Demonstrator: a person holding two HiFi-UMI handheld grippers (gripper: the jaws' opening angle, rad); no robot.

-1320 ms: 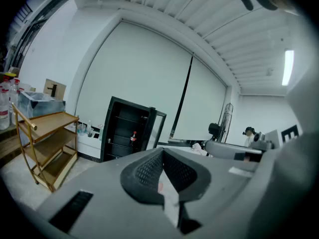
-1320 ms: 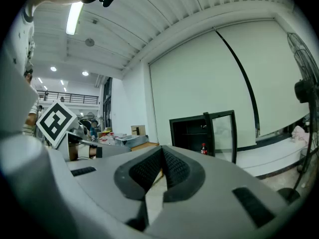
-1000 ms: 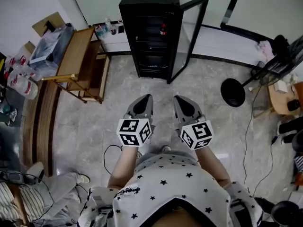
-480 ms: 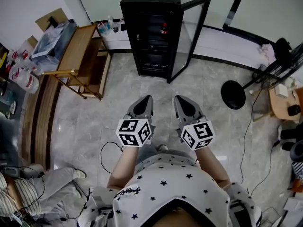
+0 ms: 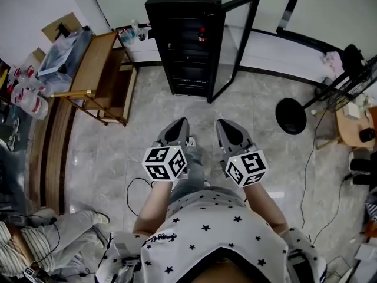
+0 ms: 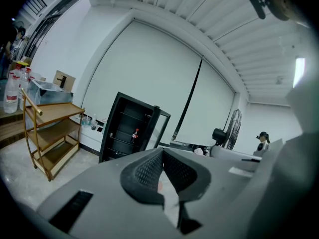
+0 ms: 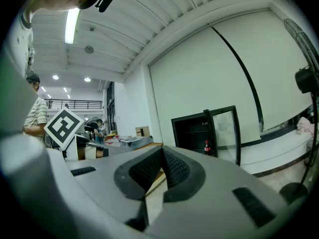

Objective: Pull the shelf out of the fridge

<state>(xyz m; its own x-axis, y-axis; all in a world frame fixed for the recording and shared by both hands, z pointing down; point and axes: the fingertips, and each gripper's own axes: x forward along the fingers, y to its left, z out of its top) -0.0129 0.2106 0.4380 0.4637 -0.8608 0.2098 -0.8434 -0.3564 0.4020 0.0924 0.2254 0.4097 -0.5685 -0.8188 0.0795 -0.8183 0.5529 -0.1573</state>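
The black fridge (image 5: 187,16) stands far ahead on the floor, its glass door (image 5: 235,43) swung open to the right. Thin shelves (image 5: 189,53) cross its dark inside, and a red-labelled bottle (image 5: 202,38) stands on an upper one. My left gripper (image 5: 179,123) and right gripper (image 5: 222,124) hang side by side in front of my body, well short of the fridge, both shut with nothing in them. In the left gripper view the fridge (image 6: 127,131) shows beyond the closed left gripper (image 6: 162,151). The right gripper view has the fridge (image 7: 202,133) behind the closed right gripper (image 7: 162,150).
A wooden shelf cart (image 5: 97,75) with a plastic box on top stands left of the fridge. A fan's round black base (image 5: 290,115) and its cable lie on the floor at the right. A person sits at the lower left (image 5: 35,240). A cable (image 5: 134,196) loops by my feet.
One of my legs has come forward beneath the left gripper. Both grippers stay shut and hold about the same place in front of me.
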